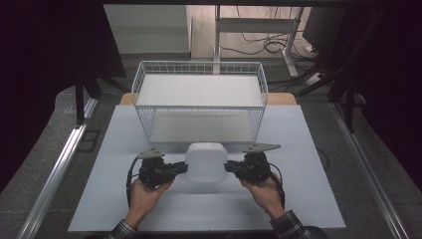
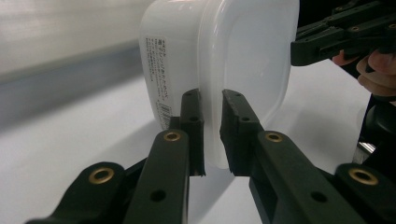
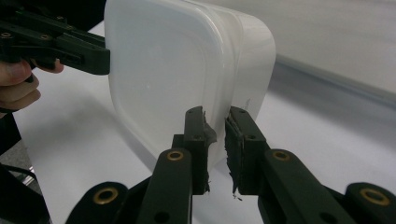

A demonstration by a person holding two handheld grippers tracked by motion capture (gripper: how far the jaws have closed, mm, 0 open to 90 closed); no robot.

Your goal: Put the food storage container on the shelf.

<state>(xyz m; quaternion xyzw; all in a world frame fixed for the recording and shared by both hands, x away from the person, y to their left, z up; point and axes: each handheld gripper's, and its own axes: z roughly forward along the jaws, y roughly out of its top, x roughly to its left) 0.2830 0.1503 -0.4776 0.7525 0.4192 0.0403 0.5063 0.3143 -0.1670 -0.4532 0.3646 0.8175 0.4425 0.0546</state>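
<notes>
1. My left gripper (image 1: 181, 168) is clamped on the left rim of the white plastic container (image 1: 206, 162); in the left gripper view the two black jaws are drawn close together, their pads pressing the thin lip of the container (image 2: 219, 60) from both sides.
2. My right gripper (image 1: 230, 167) does the same on the opposite edge, and in the right gripper view its jaws pinch the rim of the container (image 3: 177, 70) with only that strip of plastic between the pads (the rubber on these pads looks ragged and torn at the edges).
3. The container sits between my two hands, over the near middle of the white board (image 1: 298, 199) that covers the table, held by its rim at left and right.
4. It is translucent white with rounded corners, and a printed label (image 2: 156, 70) runs down one side wall.
5. Just beyond it stands a white wire basket (image 1: 199, 67) with a flat white panel lying across its top; the container is close to the basket's near wall but apart from it.
6. Each gripper view shows the other gripper at the far edge of the container, with fingers of the hand behind it.
7. My sleeves at the bottom of the high view are plaid.
</notes>
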